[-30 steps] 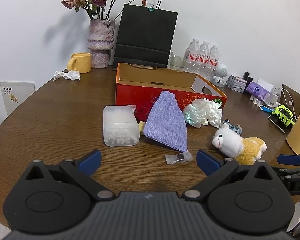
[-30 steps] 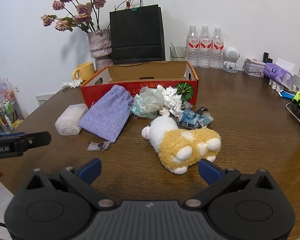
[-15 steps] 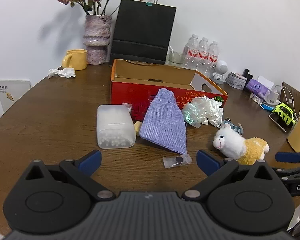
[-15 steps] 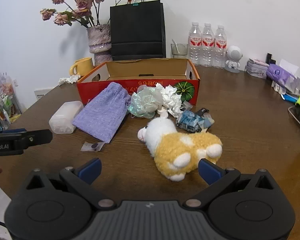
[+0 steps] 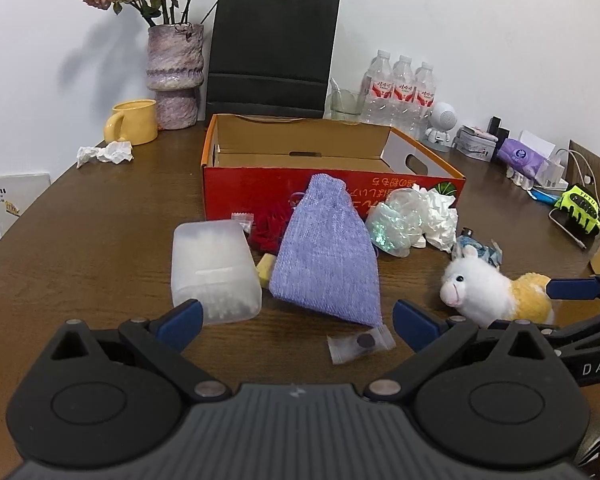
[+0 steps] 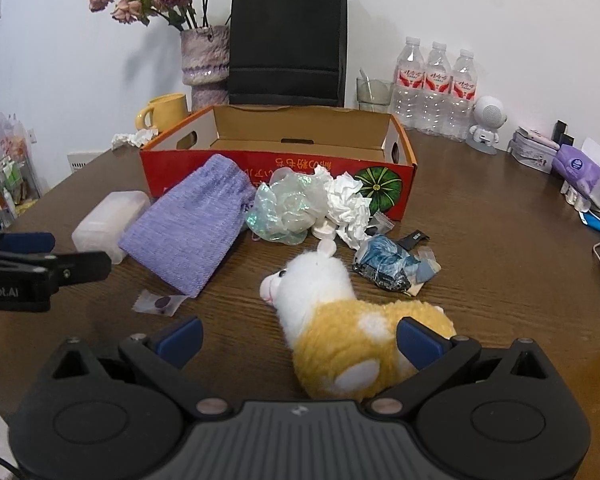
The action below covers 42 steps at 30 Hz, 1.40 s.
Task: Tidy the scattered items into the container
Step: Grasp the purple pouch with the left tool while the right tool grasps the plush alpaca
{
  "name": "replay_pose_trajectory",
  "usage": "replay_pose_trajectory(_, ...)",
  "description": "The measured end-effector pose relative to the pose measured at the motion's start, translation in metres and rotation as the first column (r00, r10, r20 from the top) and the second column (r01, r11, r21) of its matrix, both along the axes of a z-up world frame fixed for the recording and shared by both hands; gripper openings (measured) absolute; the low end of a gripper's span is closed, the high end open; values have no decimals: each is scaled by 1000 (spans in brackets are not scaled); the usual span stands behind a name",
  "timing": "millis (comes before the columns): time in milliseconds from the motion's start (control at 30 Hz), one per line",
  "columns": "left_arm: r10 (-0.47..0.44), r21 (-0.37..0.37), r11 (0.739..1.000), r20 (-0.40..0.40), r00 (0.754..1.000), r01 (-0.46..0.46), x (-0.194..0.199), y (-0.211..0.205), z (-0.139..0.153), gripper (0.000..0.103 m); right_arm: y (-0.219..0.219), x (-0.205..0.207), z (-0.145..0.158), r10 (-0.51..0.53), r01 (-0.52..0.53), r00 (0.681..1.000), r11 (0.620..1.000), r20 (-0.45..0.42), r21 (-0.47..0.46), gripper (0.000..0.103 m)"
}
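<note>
An open red cardboard box (image 5: 332,184) (image 6: 260,168) stands mid-table with scattered items in front of it. A purple fabric pouch (image 5: 324,256) (image 6: 192,228) leans against its front wall, and a translucent plastic box (image 5: 214,268) lies to the left. A small clear sachet (image 5: 360,344) sits just ahead of my open left gripper (image 5: 296,320). My right gripper (image 6: 299,338) is open low over the table. A white and yellow plush alpaca (image 6: 340,320) (image 5: 492,292) lies partly between its fingers, its rear beside the right fingertip. Nothing is held.
Iridescent wrap (image 6: 288,212), crumpled white paper (image 6: 350,204) and a blue wrapper (image 6: 388,266) lie by the box's right end. Behind stand a vase (image 5: 176,76), yellow mug (image 5: 134,122), black paper bag (image 5: 272,52) and water bottles (image 5: 400,92). Small clutter lines the right table edge.
Both grippers have moved forward and lower toward the items. The plush now sits between the right gripper's fingers, and the plastic box and pouch are closer to the left gripper.
</note>
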<state>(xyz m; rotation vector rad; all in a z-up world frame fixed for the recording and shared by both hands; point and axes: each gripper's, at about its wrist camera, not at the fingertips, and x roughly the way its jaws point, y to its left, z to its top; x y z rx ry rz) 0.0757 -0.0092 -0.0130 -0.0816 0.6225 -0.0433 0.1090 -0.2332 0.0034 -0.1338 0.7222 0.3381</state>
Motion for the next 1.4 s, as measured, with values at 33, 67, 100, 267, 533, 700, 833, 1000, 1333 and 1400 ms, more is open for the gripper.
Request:
replay_pose_trajectory(33, -3, 5, 1000, -2, 1000, 3, 4, 0, 0, 103, 1, 3, -1, 4, -4, 1000, 1000, -2, -9, 103)
replay_pose_trajectory(67, -8, 9, 1000, -3, 1000, 8, 7, -1, 0, 103, 1, 6, -2, 10, -10, 1000, 1000, -2, -20, 103)
replay_pose_trajectory(100, -15, 14, 1000, -4, 1000, 15, 11, -2, 0, 103, 2, 9, -2, 18, -18, 1000, 999, -1, -32, 103)
replay_pose_trajectory(267, -59, 25, 998, -9, 998, 59, 35, -12, 1, 103, 6, 25, -3, 63, -63, 998, 994, -4, -85, 103)
replay_pose_trajectory(533, -91, 84, 992, -39, 995, 94, 80, -29, -5, 103, 16, 50, -7, 165, -164, 986, 967, -11, -193, 99)
replay_pose_trajectory(700, -103, 92, 990, -83, 991, 110, 99, -32, -15, 102, 24, 61, -13, 238, -240, 971, 941, -39, -241, 92)
replay_pose_trajectory(833, -110, 90, 989, -108, 988, 120, 108, -33, -21, 96, 28, 69, -20, 301, -316, 949, 914, -95, -254, 77)
replay_pose_trajectory(1000, -102, 60, 992, -138, 985, 111, 111, -30, -29, 72, 24, 79, -20, 309, -329, 943, 920, -122, -214, 59)
replay_pose_trajectory(1333, -121, 7, 993, -57, 991, 122, 89, -25, -20, 7, 2, 71, -11, 250, -256, 966, 961, -73, -100, 47)
replay_pose_trajectory(1400, -132, 4, 991, -34, 991, 133, 84, -26, -16, 6, 1, 68, -8, 246, -251, 967, 964, -65, -83, 46)
